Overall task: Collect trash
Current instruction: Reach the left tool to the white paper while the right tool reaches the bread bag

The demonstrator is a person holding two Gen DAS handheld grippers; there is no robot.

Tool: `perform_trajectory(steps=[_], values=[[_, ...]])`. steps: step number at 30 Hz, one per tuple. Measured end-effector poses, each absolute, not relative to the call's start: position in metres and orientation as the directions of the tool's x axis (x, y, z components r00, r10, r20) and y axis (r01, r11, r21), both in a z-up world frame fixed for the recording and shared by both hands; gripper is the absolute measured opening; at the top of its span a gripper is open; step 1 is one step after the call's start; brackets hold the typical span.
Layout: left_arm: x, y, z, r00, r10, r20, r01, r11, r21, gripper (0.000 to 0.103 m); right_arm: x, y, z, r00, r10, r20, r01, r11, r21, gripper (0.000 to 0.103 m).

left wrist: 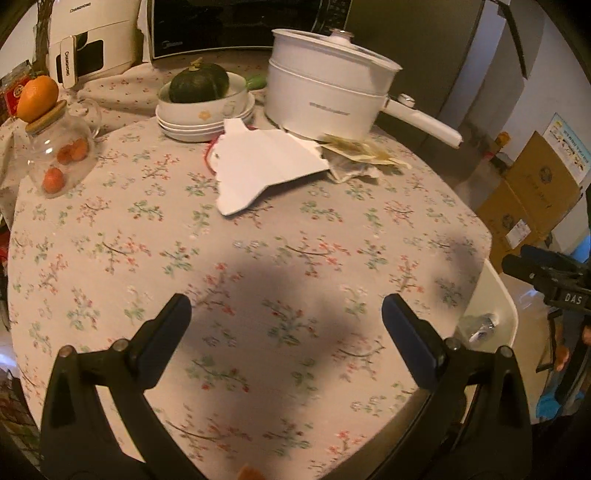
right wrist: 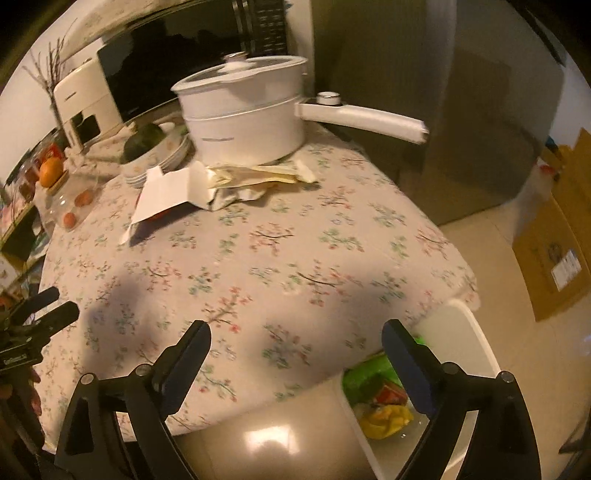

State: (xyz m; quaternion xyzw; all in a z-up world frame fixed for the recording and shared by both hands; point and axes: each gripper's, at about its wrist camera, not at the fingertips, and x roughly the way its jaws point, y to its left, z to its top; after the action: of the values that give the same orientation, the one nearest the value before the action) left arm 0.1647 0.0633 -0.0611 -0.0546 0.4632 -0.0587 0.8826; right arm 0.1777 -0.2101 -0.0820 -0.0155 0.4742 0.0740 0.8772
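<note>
From my remote station I see a table [left wrist: 110, 258] draped in a floral cloth [right wrist: 280, 258], under warm, dim indoor light that throws soft shadows across it. Behind it stand a black microwave [left wrist: 236, 26] and a white appliance [left wrist: 96, 37]. A grey cabinet front [right wrist: 461, 122] rises beside pale glossy floor tiles [right wrist: 491, 266], with stacked cardboard boxes [left wrist: 532, 192] against a white wall [left wrist: 532, 81].

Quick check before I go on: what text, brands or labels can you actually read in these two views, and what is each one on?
"CHANGHONG": white appliance, on its top and handle.
"DAS": right gripper, seen from the left wrist.
Microwave logo: too blurred.
White pot lettering: too blurred.
Cardboard boxes labels: too small.
</note>
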Motion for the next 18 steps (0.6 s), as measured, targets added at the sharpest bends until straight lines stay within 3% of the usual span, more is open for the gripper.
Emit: perform_trajectory(steps=[13,18], values=[[0.227,0.106,-0.080,0.560,-0.142,-0.816,0.056,0.989,-0.134,0.102,0.235,-0.182,-0.078,0.578,0.104,-0.809,-0.189,0.982,-0.008,0.095],[0.249,0.075,-0.097,0.581,-0.034,-0.813,0.136,0.989,0.056,0.102,0.257,-0.178,-0.097,0.561,0.109,-0.821,-0.176,0.984,0.011,0.095]])
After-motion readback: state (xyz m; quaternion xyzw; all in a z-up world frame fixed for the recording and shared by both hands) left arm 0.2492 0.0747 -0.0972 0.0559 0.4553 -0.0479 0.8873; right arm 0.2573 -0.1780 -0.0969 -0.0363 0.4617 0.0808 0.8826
